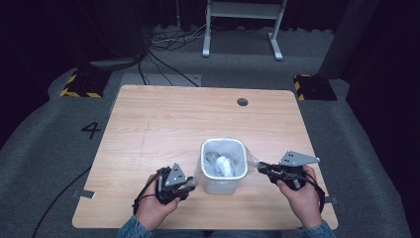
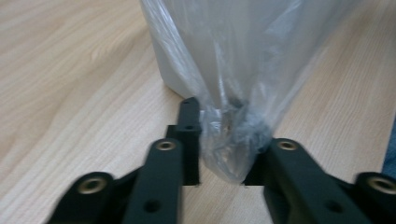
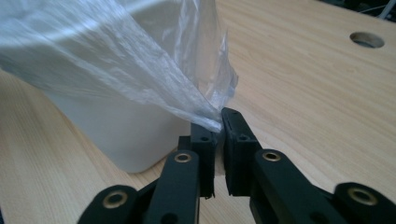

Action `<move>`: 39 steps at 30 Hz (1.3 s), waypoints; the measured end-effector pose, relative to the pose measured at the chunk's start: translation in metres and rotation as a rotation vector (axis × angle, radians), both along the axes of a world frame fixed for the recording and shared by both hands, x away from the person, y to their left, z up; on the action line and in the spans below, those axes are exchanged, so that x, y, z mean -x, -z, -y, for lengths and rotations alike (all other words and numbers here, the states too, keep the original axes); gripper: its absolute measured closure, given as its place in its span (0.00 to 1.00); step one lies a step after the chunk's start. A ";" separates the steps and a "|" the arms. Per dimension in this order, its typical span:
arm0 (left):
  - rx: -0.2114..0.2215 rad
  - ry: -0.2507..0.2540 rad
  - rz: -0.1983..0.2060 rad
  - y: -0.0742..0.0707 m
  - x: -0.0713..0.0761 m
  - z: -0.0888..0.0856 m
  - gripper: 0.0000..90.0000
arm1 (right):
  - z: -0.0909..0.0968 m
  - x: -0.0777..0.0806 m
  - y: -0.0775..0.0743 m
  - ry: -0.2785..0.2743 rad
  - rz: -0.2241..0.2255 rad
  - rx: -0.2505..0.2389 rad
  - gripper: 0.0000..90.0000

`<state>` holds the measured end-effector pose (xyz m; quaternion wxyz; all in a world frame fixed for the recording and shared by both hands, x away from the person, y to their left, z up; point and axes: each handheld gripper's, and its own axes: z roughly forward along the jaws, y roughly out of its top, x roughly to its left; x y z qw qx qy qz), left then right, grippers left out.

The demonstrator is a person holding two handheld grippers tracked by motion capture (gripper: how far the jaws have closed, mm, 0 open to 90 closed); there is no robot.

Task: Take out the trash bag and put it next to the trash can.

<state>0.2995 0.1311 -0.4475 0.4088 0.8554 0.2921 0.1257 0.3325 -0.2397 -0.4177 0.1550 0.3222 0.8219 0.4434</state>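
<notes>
- The bag (image 1: pixel 224 159), a thin, clear, crinkly plastic liner, sits inside the bin (image 1: pixel 223 182) at the near middle of the table (image 1: pixel 163 119), its top folded out over the rim.
- The bin is a small white plastic tub, squarish with rounded corners and smooth walls; crumpled pale rubbish lies inside the liner.
- The left gripper (image 2: pixel 219 140) is closed on a bunched wad of the bag's edge at the bin's left side.
- The right gripper (image 3: pixel 219 123) is pinched nearly flat on a stretched tongue of film at the bin's right side.
- The bin stands between the two grippers, both about equally near, so I judge the liner must come straight up, with both sides lifted evenly.
- The table is pale wood-grain laminate with a round cable hole (image 1: pixel 242 101) at its far edge.
</notes>
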 end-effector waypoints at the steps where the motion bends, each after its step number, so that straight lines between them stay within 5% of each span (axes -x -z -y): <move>1: 0.004 0.003 0.000 -0.003 0.000 -0.001 0.88 | 0.000 0.002 -0.004 0.002 0.005 -0.007 0.94; 28: 0.097 -0.017 0.172 -0.066 0.004 -0.009 0.90 | -0.021 0.020 -0.068 -0.052 0.161 -0.063 0.95; 39: 0.170 -0.017 0.175 -0.077 -0.008 0.003 0.91 | -0.056 0.009 -0.085 -0.121 0.200 -0.036 0.95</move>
